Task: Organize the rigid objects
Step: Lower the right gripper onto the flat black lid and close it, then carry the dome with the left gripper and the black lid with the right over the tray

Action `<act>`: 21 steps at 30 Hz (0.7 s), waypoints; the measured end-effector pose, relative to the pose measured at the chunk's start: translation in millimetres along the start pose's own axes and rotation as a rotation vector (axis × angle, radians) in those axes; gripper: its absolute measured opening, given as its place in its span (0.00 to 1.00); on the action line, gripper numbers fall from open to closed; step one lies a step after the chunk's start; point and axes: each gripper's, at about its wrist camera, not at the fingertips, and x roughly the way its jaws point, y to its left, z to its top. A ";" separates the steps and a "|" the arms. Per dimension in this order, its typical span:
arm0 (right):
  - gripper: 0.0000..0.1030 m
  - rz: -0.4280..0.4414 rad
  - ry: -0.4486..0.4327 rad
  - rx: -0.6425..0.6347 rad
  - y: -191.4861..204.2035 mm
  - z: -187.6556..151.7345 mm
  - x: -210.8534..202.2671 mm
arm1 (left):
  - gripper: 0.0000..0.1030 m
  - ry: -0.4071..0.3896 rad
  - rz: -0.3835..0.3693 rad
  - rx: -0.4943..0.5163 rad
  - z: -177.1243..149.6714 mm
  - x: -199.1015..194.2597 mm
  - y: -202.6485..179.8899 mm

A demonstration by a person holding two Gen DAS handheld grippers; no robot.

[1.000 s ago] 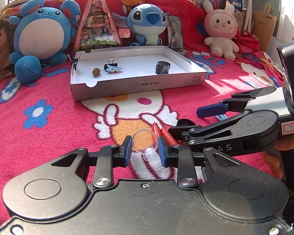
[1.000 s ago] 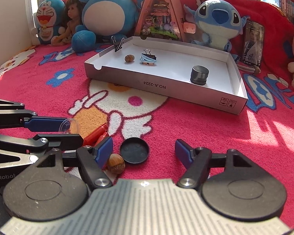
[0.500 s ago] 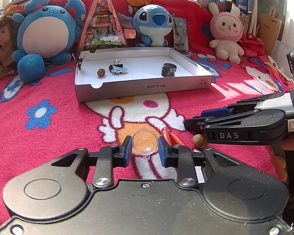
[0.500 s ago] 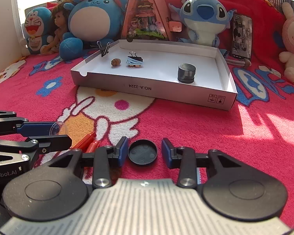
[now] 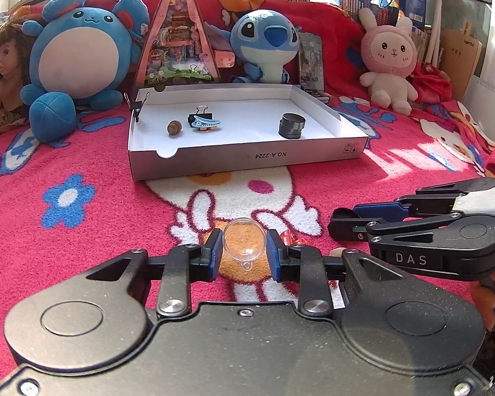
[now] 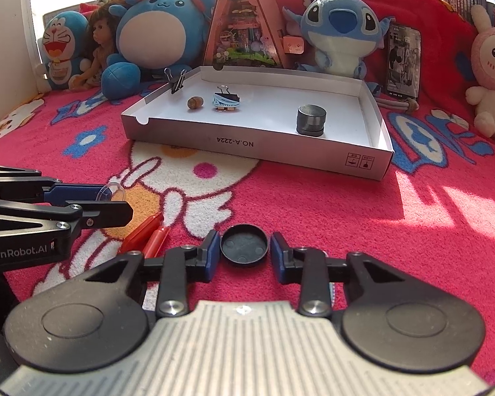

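Only right wrist shows the Doraemon plush [image 6: 61,49].

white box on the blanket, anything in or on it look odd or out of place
Mostly tidy: in the white box a nut, a clip with a blue shark figure and a dark round tin sit apart. One oddity: a black binder clip is clamped on its left rim rather than lying inside.
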 end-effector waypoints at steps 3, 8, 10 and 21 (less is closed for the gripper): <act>0.36 0.015 -0.009 0.019 -3.2 5.9 -1.3 | 0.26 -0.012 -0.003 -0.004 10.5 2.2 3.1; 0.36 0.019 -0.036 0.045 -11.4 24.0 -3.5 | 0.26 -0.033 0.003 -0.010 32.2 6.7 9.9; 0.36 0.019 -0.039 0.057 -15.9 33.7 -2.6 | 0.26 -0.033 -0.001 -0.018 42.7 9.5 13.7; 0.36 -0.031 -0.019 0.133 -55.7 110.0 28.8 | 0.26 -0.007 -0.017 -0.078 100.3 48.9 36.5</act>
